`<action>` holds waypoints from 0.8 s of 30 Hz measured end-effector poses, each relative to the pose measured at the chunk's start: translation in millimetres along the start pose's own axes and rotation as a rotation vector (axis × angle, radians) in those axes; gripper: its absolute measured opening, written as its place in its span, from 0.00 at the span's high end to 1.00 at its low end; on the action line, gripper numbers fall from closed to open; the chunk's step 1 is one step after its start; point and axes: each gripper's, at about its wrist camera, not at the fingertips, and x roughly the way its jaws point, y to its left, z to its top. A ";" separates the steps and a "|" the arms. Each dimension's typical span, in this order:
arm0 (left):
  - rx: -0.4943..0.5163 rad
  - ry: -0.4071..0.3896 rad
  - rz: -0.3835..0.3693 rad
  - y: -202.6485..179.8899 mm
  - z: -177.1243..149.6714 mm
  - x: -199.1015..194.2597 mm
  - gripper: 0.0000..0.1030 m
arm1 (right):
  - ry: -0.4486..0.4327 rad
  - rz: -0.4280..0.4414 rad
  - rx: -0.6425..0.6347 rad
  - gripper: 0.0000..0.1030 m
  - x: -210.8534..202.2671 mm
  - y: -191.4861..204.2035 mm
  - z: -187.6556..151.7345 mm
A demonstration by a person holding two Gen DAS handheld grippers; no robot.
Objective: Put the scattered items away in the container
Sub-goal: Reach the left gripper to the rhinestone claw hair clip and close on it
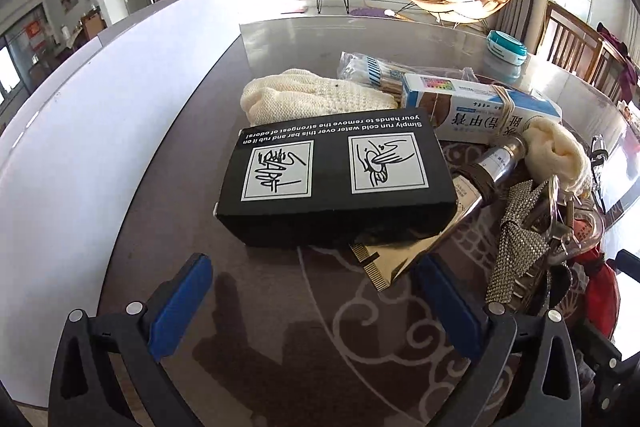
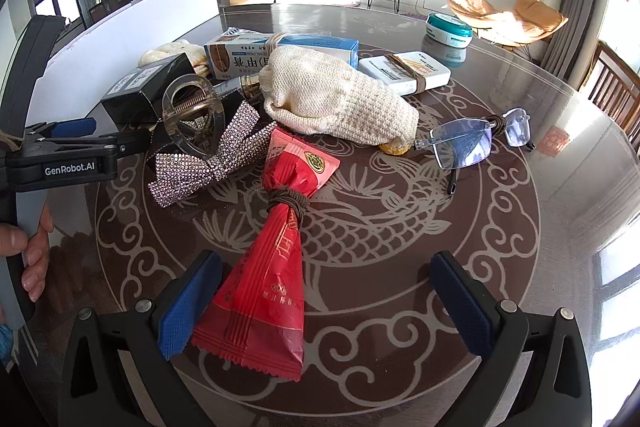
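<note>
Your right claw (image 2: 320, 303) stands spread around the red wrapper's (image 2: 264, 275) tail, ready to pinch. Your left claw (image 1: 316, 307), also apart, faces the black box (image 1: 336, 183) on the bench (image 2: 540, 155); no container shows.

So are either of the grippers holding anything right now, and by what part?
Nothing is held. The left gripper is open short of the black box. The right gripper is open around the red packet, not closed on it.

Left tongs (image 1: 316, 291) spread wide, black box (image 1: 336, 183) just ahead, cream glove (image 1: 312, 97) behind
</note>
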 end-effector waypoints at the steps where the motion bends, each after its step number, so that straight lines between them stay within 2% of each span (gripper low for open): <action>1: 0.007 0.006 -0.025 -1.3 4.2 3.7 0.00 | 0.000 0.000 0.000 0.00 -0.1 0.1 -0.1; 8: 0.167 -0.002 -0.164 -33.2 27.3 17.8 0.00 | 0.000 0.001 0.002 0.00 0.0 0.1 0.1; 12: 0.243 -0.003 -0.217 -49.8 34.4 20.7 0.00 | -0.003 0.005 0.004 0.00 1.7 0.4 0.9; 15: 0.276 -0.001 -0.233 -56.1 27.8 14.1 0.02 | -0.004 0.008 0.007 0.00 2.6 0.9 0.9; 17: 0.270 -0.022 -0.235 -56.9 21.9 5.2 0.16 | -0.005 0.011 0.009 0.00 2.4 0.6 0.7; 19: 0.264 -0.040 -0.233 -58.6 14.1 -5.2 0.44 | -0.006 0.013 0.011 0.00 2.2 0.8 0.5; 20: 0.262 -0.046 -0.231 -60.8 11.3 -9.5 0.53 | -0.006 0.013 0.011 0.00 2.3 1.0 0.3; 22: 0.267 -0.047 -0.234 -67.0 5.8 -16.3 0.92 | -0.006 0.013 0.011 0.00 2.1 0.7 0.3; 24: 0.282 -0.047 -0.233 -76.1 0.6 -20.0 0.96 | -0.006 0.012 0.011 0.00 2.0 0.5 0.1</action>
